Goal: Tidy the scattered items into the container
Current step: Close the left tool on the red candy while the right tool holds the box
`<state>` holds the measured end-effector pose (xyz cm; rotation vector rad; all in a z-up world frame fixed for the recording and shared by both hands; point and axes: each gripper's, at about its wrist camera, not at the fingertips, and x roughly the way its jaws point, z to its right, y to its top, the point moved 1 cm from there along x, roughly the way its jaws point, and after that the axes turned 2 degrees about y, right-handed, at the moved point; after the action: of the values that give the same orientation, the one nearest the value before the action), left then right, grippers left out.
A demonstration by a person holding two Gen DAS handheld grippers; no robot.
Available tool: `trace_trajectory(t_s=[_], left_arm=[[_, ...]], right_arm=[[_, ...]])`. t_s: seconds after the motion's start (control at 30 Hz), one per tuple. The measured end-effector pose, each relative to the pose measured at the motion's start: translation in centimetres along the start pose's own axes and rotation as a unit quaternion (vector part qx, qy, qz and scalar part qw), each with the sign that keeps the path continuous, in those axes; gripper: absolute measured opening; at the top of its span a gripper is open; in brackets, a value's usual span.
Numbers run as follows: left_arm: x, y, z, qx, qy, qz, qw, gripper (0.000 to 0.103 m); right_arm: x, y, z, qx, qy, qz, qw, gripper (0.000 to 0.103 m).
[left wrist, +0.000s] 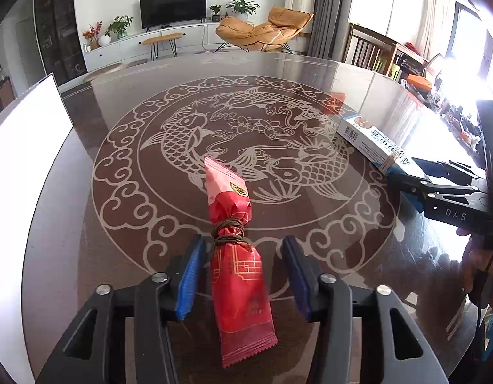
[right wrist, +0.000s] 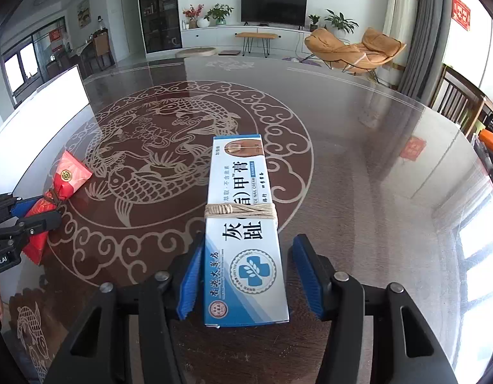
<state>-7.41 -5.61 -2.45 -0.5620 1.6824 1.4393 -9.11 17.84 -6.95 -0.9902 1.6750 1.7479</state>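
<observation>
A red snack packet (left wrist: 240, 275), tied round its middle with brown cord, lies on the glass table between the blue pads of my left gripper (left wrist: 243, 240). Its jaws stand open with a small gap on each side. A blue and white cream box (right wrist: 243, 256), bound with a pale rubber band, lies between the pads of my right gripper (right wrist: 249, 238), also open and not pressing. The same box (left wrist: 368, 137) and right gripper (left wrist: 403, 168) show at the right of the left wrist view. The packet (right wrist: 67, 176) and left gripper (right wrist: 38, 208) show at the left of the right wrist view.
A white container (left wrist: 28, 121) stands at the table's left edge, its white container wall (right wrist: 54, 96) also seen from the right wrist. The round glass table (left wrist: 246, 134) carries a koi pattern. A wooden chair (left wrist: 368, 48) stands beyond the far right rim.
</observation>
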Motion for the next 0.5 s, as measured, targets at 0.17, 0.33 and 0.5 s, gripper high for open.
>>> trace_trajectory(t_s=[0.17, 0.33, 0.5], left_arm=[[0.42, -0.27, 0.04, -0.002, 0.02, 0.0, 0.9998, 0.078], [0.75, -0.41, -0.17, -0.008, 0.024, -0.002, 0.9997, 0.09], [0.82, -0.54, 0.38, -0.005, 0.021, -0.01, 0.9997, 0.103]], right_arm=[[0.2, 0.2, 0.01, -0.002, 0.0, -0.002, 1.0, 0.068], [0.3, 0.32, 0.07, -0.005, -0.003, -0.002, 1.0, 0.069], [0.27, 0.34, 0.12, -0.005, -0.003, -0.002, 1.0, 0.07]])
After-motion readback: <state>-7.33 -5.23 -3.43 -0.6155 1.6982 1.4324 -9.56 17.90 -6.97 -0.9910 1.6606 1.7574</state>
